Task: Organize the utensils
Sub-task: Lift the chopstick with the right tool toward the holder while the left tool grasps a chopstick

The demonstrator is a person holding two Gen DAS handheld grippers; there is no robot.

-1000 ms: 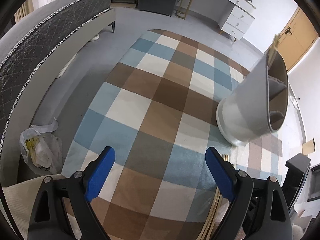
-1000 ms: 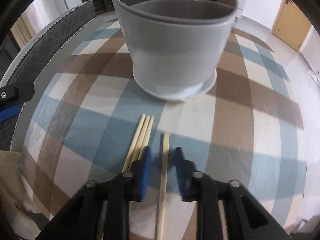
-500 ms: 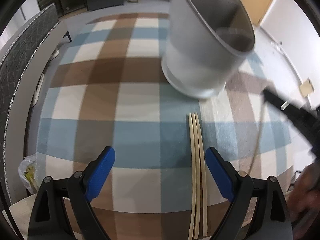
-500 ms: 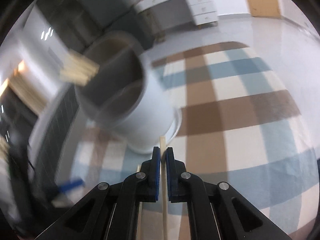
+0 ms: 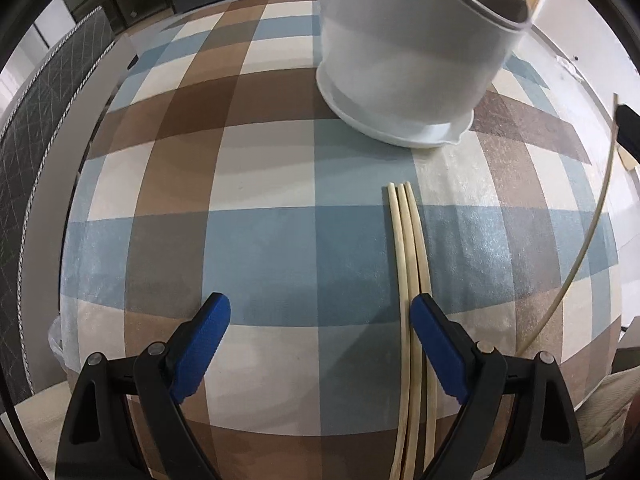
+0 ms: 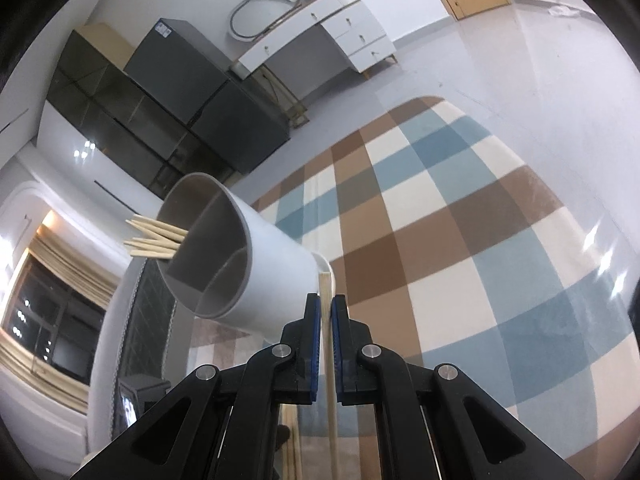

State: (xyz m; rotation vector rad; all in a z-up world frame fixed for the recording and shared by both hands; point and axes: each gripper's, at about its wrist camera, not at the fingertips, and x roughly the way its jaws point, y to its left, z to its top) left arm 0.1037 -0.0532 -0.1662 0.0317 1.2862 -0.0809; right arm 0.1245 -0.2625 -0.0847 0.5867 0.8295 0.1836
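A white utensil holder (image 5: 408, 52) with inner dividers stands on the checked tablecloth (image 5: 260, 248). In the right wrist view the holder (image 6: 240, 264) has several chopsticks (image 6: 154, 236) sticking out of its far compartment. Three pale chopsticks (image 5: 408, 280) lie side by side in front of it. My left gripper (image 5: 320, 344) is open low over the cloth, its right finger beside those chopsticks. My right gripper (image 6: 326, 316) is shut on one chopstick (image 6: 329, 360), lifted and tilted near the holder. That held chopstick also shows in the left wrist view (image 5: 592, 232).
A grey sofa (image 5: 36, 128) runs along the table's left side. A plastic bag (image 5: 56, 340) sits low at the left edge. Dark cabinets (image 6: 168, 112) and a white dresser (image 6: 320, 32) stand across the room.
My right gripper closed on the single chopstick and lifted it off the cloth, tilting upward. My left gripper swung right toward the holder and the three chopsticks, staying open.
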